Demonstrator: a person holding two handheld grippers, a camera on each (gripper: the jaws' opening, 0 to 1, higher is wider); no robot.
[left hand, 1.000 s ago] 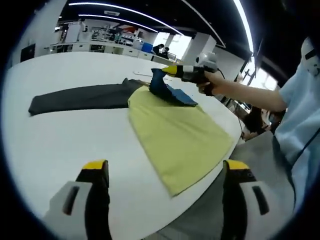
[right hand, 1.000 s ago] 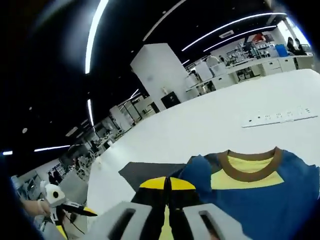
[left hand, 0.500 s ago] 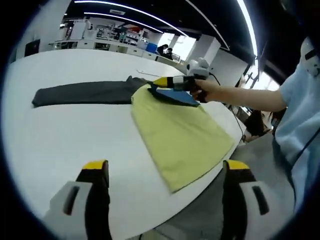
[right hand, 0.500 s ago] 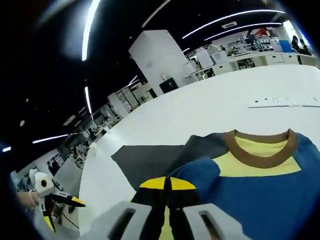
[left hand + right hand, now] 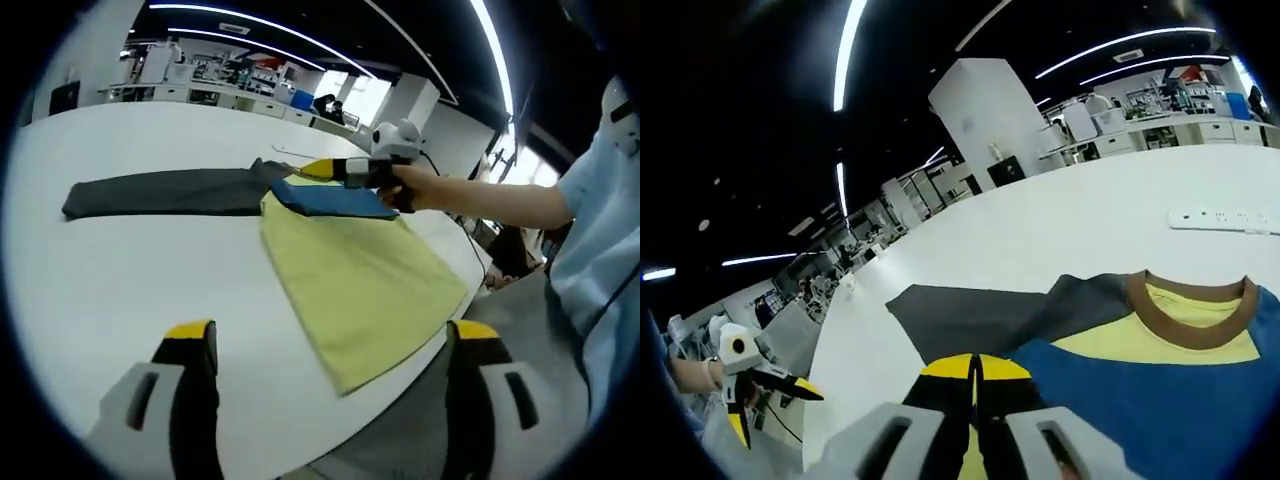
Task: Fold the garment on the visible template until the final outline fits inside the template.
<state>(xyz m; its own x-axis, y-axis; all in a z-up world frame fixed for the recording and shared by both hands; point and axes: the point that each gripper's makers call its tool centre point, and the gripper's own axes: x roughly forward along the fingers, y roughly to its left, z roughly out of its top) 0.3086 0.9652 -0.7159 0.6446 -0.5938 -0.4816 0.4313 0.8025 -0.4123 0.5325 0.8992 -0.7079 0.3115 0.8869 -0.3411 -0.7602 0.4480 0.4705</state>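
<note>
Nearest, left gripper [image 5: 330,345]: jaws spread wide with nothing between them, hanging over the bare table [image 5: 120,270] by its near edge; I judge it is held back so the other hand has room.
Shirt [image 5: 355,270]: yellow body spread flat on the table, running from the near edge toward the middle, most likely smoothed out so the fold lands square.
Blue part [image 5: 335,198]: folded over onto the far end of the yellow body, lying nearly flat.
Right gripper [image 5: 318,168]: at the far edge of that blue fold, yellow tips low by the cloth; in its own view [image 5: 977,368] the jaws are pressed together with blue cloth at their tips, so it seems to be pinching the fold to lay it down.
Collar [image 5: 1195,312]: brown band with yellow inside, facing up in the right gripper view.
Template [image 5: 160,190]: dark grey sheet, partly under the shirt's far end and stretching away to the side; much of the yellow body lies off it.
Power strip [image 5: 1230,218]: white, well beyond the shirt.
Stage: folding looks under way, not finished.
</note>
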